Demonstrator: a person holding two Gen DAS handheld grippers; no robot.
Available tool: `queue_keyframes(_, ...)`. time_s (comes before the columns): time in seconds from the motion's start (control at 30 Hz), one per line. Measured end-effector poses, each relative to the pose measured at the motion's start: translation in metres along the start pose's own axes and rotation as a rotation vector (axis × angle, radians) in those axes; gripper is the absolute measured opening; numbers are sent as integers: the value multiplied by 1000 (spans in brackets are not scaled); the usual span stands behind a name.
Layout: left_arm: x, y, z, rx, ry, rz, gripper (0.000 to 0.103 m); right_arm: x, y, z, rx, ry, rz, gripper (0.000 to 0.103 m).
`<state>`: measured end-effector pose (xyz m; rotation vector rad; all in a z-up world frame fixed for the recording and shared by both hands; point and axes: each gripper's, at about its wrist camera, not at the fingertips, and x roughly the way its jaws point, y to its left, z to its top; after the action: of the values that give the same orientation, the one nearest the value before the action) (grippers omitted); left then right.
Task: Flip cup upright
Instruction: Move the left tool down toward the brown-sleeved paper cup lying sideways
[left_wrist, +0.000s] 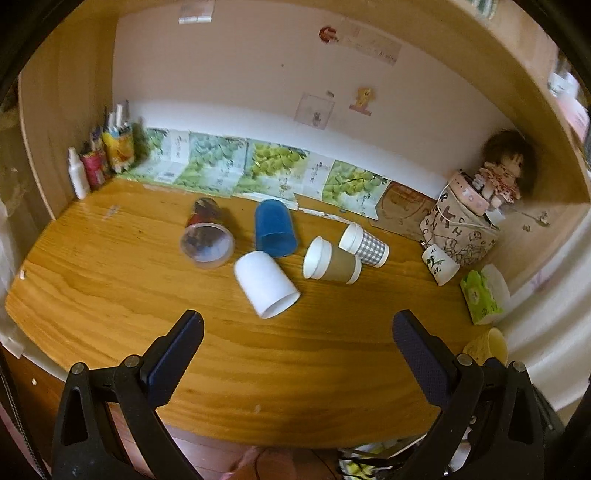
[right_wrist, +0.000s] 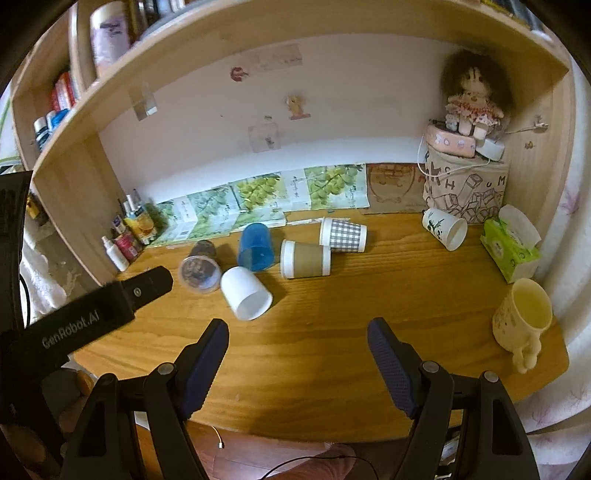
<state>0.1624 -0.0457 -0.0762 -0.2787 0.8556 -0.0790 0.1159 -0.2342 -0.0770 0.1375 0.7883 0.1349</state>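
Note:
Several cups lie on their sides on the wooden desk: a white cup nearest, a blue cup, a clear printed cup, a brown-sleeved paper cup, a checked paper cup and a white cup with a plant print. My left gripper is open and empty, just short of the white cup. My right gripper is open and empty, above the desk front.
A cream mug stands upright at the desk's right front corner. A green tissue box, a printed bag with a doll, and bottles at the back left line the desk. The left gripper's body shows at left.

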Motion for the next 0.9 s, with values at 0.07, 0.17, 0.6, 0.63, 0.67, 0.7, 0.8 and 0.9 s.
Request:
queue_keyframes(0.07, 12, -5, 8, -11, 19, -6, 102, 12, -9, 11, 4, 16, 3, 78)
queue_keyframes(0.17, 31, -13, 18, -29, 47, -3, 102, 29, -20, 26, 18, 34, 6, 78)
queue_keyframes(0.6, 116, -22, 68, -226, 218, -44, 102, 92, -60, 85, 69, 96, -8, 78)
queue_keyframes(0.63, 122, -22, 72, -246, 228, -47, 102, 96, -62, 89, 69, 99, -8, 78)
queue_keyframes(0.67, 125, -21, 73, -255, 233, -48, 102, 101, -64, 94, 69, 103, -8, 78)
queue_keyframes(0.7, 130, -20, 76, -271, 241, -49, 102, 104, -65, 97, 69, 106, -8, 78)
queue_keyframes(0.8, 149, -18, 80, -316, 288, -61, 102, 116, -69, 109, 62, 119, -9, 78)
queue_keyframes(0.9, 166, -19, 79, -354, 339, -79, 102, 124, -72, 116, 59, 124, -11, 78)
